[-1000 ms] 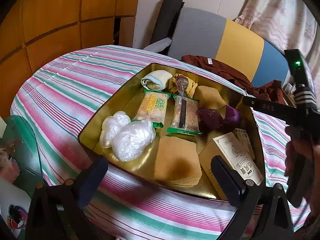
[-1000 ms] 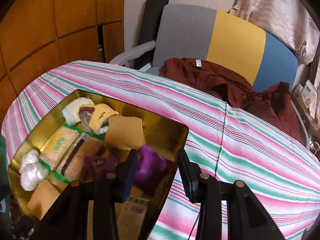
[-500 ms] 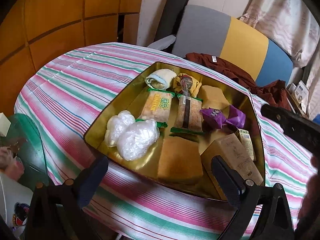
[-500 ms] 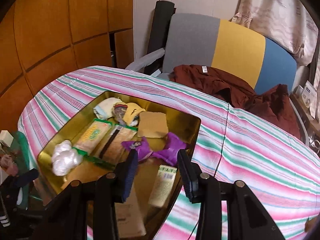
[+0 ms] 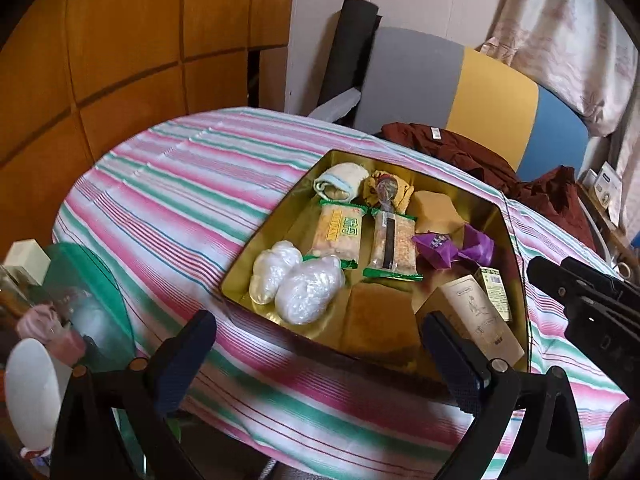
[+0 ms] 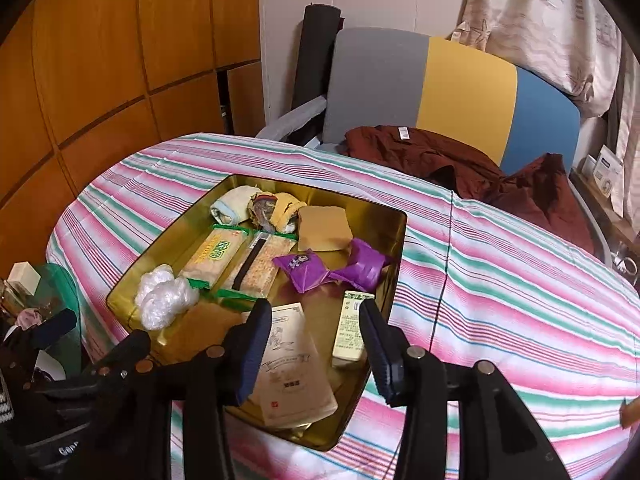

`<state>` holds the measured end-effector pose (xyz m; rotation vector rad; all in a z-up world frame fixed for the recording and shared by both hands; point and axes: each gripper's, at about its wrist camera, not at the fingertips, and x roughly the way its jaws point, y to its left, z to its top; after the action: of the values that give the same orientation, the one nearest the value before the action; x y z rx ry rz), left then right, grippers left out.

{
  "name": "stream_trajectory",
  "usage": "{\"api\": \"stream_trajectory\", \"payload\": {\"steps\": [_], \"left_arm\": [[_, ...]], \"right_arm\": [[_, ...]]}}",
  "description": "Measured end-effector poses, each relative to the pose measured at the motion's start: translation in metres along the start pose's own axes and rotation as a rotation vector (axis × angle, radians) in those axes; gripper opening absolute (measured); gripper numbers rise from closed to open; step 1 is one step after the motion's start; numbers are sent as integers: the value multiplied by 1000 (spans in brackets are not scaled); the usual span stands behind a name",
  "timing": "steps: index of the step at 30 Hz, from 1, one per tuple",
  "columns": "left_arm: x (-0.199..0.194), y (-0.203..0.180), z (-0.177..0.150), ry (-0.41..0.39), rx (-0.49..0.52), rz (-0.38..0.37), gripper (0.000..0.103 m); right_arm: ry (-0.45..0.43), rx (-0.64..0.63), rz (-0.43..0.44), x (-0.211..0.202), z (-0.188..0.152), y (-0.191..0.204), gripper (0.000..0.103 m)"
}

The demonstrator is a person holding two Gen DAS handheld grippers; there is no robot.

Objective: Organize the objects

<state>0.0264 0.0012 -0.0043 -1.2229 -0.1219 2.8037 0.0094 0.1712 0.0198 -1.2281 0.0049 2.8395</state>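
A gold-coloured metal tin [image 6: 394, 240] sits on a round counter under a pink, green and white striped cloth [image 6: 500, 280], already filled with small goods. From the left of the right-hand view: two clear plastic-wrapped white bundles [image 6: 164, 296] in the tin's near-left corner, two green-edged cracker packets [image 6: 218, 256] beside them, rolled pale and yellow cloths [image 6: 256, 206] along the far wall, a tan square block [image 6: 324, 228], then a crumpled purple foil wrapper [image 6: 332, 268] near the right wall. Closer in lie a cream printed carton [image 6: 292, 364] and a slim white-and-green box [image 6: 350, 328].

The left tool [image 5: 320, 360] hovers at the tin's near edge, its fingers set wide apart with nothing between them. The right tool [image 6: 314, 352] hangs above the cream carton, its jaws opening and empty; the carton shows in the gap but the pads do not press on it.

The task looks nearly done, with everything inside the tin. The risks from here: a descending tool could catch the tin's thin rim and skid it across the loose cloth, and the cream carton, leaning toward the near wall, could tip or slide out if nudged. The foil wrapper would likely spring away from a glancing touch.
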Motion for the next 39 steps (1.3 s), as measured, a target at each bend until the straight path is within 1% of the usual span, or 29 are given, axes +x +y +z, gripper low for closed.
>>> {"api": "stream_trajectory", "payload": {"steps": [2,3,5,7,12,15,18,20,22,25,27,30,33,36,39], "left_arm": [[-7,0,1,-18,5,-24,103],[-11,0,1,-29,7,-24,103],[-16,-2,1,-35,21,1,103],[-17,-4,2,-35,35,9,103],[-12,-3,4,12,27,42,103],[-10,2,4,24,5,44,103],[-10,8,5,24,-19,66,103],[-12,10,6,16,-20,89,103],[-14,9,6,4,-8,119,103],[-17,7,8,-2,29,165,103],[-16,7,9,7,43,177,103],[-16,11,9,38,28,163,103],[-13,15,10,76,-6,120,103],[-15,16,9,79,-28,77,103],[-18,14,10,66,-25,72,103]], "right_arm": [[-6,11,-12,-3,-2,0,46],[-9,18,-21,-5,-3,0,47],[-11,31,-37,-6,-4,0,47],[-4,48,-51,-7,-7,-2,47],[3,84,-68,-11,-10,-5,47],[4,97,-115,-15,-10,-4,48],[-1,114,-113,-19,-11,-2,48],[4,118,-122,-21,-11,1,51],[14,130,-132,-22,-11,4,56],[47,157,-108,-21,-11,5,57],[53,164,-110,-20,-11,5,57],[70,165,-137,-17,-13,3,57],[81,182,-165,-16,-14,0,57],[90,180,-170,-15,-15,-1,57],[95,170,-170,-13,-16,0,57]]}}
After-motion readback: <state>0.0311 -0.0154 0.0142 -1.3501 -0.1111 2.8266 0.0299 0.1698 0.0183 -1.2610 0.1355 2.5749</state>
